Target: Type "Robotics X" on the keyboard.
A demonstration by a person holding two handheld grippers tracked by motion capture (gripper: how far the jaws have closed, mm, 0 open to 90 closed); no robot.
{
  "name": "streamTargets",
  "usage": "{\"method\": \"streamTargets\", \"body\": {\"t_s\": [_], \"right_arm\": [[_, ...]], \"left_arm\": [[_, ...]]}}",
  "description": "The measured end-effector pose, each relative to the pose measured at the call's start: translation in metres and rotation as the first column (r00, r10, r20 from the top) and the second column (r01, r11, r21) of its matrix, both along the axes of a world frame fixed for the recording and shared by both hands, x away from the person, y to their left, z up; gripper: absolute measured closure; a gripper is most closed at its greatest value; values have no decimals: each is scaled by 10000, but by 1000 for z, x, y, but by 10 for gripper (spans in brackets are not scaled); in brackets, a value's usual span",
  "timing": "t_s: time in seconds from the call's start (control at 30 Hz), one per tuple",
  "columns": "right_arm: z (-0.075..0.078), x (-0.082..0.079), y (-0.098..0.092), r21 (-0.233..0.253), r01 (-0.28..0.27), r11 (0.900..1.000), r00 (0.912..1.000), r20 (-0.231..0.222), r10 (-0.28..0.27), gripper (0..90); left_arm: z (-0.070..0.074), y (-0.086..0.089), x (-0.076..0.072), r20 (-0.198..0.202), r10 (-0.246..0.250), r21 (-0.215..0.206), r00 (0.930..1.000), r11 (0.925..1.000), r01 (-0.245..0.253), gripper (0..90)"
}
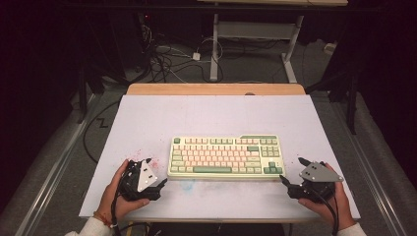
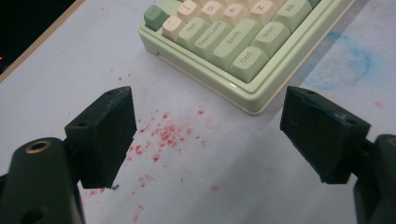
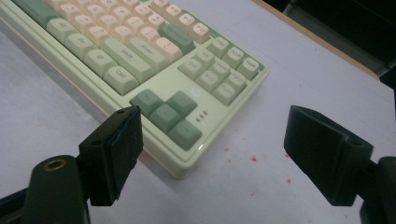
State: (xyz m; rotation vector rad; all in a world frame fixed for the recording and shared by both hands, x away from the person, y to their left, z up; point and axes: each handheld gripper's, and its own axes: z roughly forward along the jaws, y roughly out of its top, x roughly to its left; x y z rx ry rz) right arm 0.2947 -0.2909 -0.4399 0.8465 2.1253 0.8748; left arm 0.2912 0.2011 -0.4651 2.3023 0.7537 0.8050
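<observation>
A pale green mechanical keyboard with cream and green keycaps (image 1: pixel 225 157) lies flat near the middle of the white table sheet (image 1: pixel 206 115), its long front edge facing the person. The left gripper (image 1: pixel 156 183) sits just off the keyboard's near-left corner, held low over a scatter of red specks (image 2: pixel 163 135) on the sheet, and its jaws stand wide apart with nothing between them. The right gripper (image 1: pixel 290 173) waits just off the keyboard's near-right corner, close to the dark green arrow keys (image 3: pixel 166 113), its jaws likewise spread and empty. Both hands look set to close on the keyboard's two short ends, one at each side. To do that well, I would say each gripper wants to come in level with the keyboard's base, so one jaw slides under the pale rim and the other lands on the frame rather than on a keycap, which could pop loose or tilt. The two should close together and at matching spots on each end, otherwise the keyboard may twist or skid across the smooth sheet.
</observation>
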Motion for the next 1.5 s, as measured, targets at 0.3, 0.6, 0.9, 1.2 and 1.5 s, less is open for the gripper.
{"method": "streamTargets", "body": {"t_s": [0.3,0.6,0.9,1.2,1.5], "right_arm": [[-5,-5,-5,26,100,9999,9999,-51,-99,196],[-1,-8,-1,5,40,10000,9999,146,-40,195],[-2,-7,0,-35,10,10000,9999,118,-10,195],[-2,-8,0,-45,1,10000,9999,142,-1,194],[-3,-7,1,-129,-64,9999,9999,139,66,194]], "left_arm": [[-4,-2,-4,-68,-87,118,9999,9999,87,170],[-3,0,-6,10,-162,2,9999,9999,162,157],[-3,-1,-6,-15,-153,29,9999,9999,153,157],[-3,-1,-5,-45,-162,33,9999,9999,162,157],[-3,0,-4,-82,-114,53,9999,9999,114,157]]}}
